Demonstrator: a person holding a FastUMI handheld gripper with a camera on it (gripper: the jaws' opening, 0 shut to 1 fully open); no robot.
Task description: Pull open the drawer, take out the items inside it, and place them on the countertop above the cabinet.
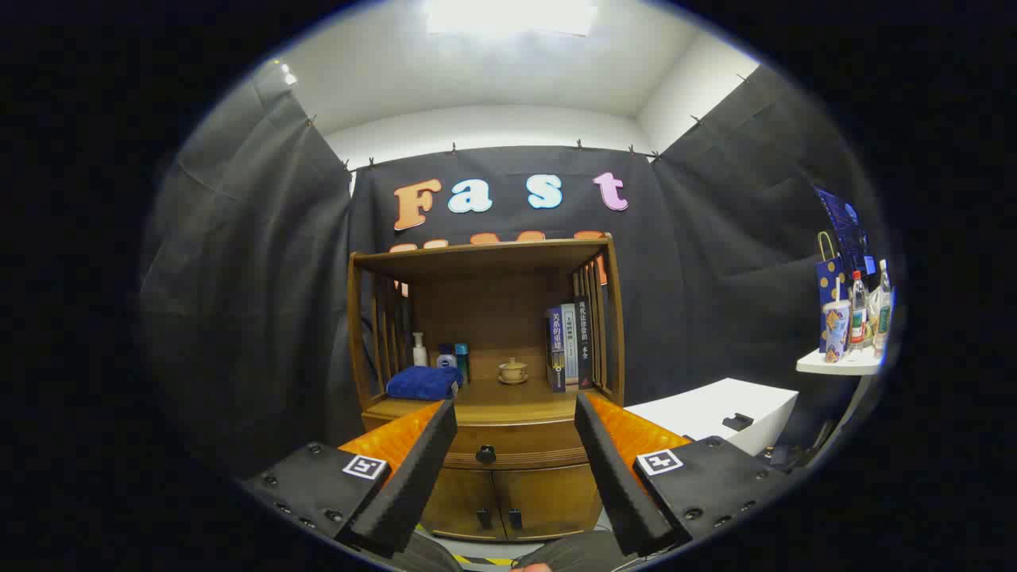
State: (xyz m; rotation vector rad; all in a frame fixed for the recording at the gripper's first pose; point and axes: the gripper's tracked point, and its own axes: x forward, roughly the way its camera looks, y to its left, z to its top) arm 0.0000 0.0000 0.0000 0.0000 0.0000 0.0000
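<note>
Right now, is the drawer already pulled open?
No, the drawer sits flush in the cabinet, its knob untouched ahead of the open gripper.

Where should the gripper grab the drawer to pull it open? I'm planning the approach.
By the dark knob at the middle of the drawer front, coming straight from the front. It sticks out, so the open gripper could likely close on it with a finger on each side.

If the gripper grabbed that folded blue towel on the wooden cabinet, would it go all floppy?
Probably. The folded blue towel looks soft and thick, so it would likely sag and unfold. It seems light and unbreakable. The open gripper is well short of it.
</note>
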